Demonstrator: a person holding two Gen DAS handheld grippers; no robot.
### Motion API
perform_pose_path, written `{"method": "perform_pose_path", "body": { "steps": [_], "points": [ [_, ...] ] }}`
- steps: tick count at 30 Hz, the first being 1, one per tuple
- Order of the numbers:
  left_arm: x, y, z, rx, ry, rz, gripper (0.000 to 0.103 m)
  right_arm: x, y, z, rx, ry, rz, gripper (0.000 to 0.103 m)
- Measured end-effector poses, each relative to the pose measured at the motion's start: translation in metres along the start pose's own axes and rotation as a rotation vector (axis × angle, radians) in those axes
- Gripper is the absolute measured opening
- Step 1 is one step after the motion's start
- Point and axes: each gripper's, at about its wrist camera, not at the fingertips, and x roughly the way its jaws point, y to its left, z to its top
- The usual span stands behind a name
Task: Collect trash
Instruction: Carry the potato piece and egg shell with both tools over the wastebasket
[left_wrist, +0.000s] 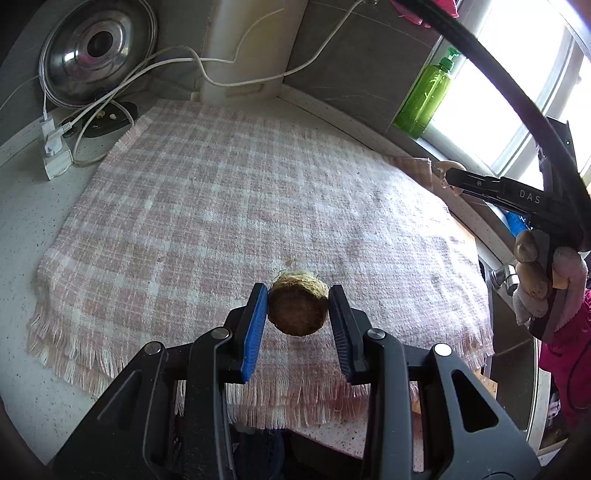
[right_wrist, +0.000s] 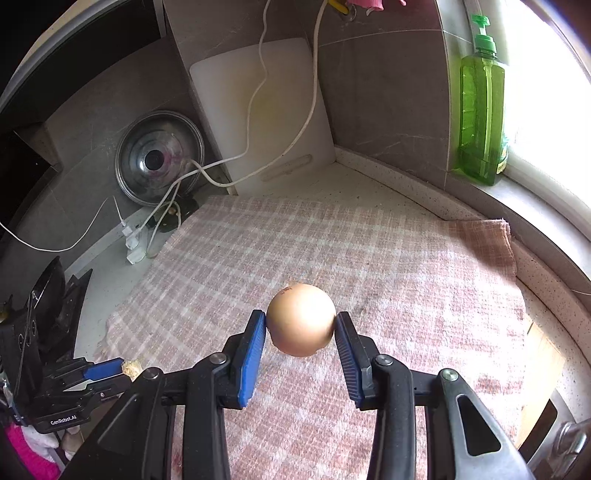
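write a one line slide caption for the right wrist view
Right gripper holds a tan eggshell above the pink checked cloth, with a green soap bottle on the sill.

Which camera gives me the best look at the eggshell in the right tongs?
The right wrist view: the smooth tan eggshell sits centred and close, pinched between the blue pads of the right tongs. The left wrist view shows only a pale sliver of it, far off at those tongs' tips, mostly hidden.
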Motion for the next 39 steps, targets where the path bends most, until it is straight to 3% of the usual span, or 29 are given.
{"method": "perform_pose_path", "body": {
  "steps": [23,39],
  "points": [
    [-0.072,0.048,-0.084,0.001,0.02,-0.012,0.034,-0.047,0.102,-0.092,0.007,0.019,0.033,0.038],
    [-0.068,0.088,-0.144,-0.021,0.103,-0.017,0.034,-0.036,0.176,-0.156,-0.025,0.116,0.078,0.038]
  ]
}}
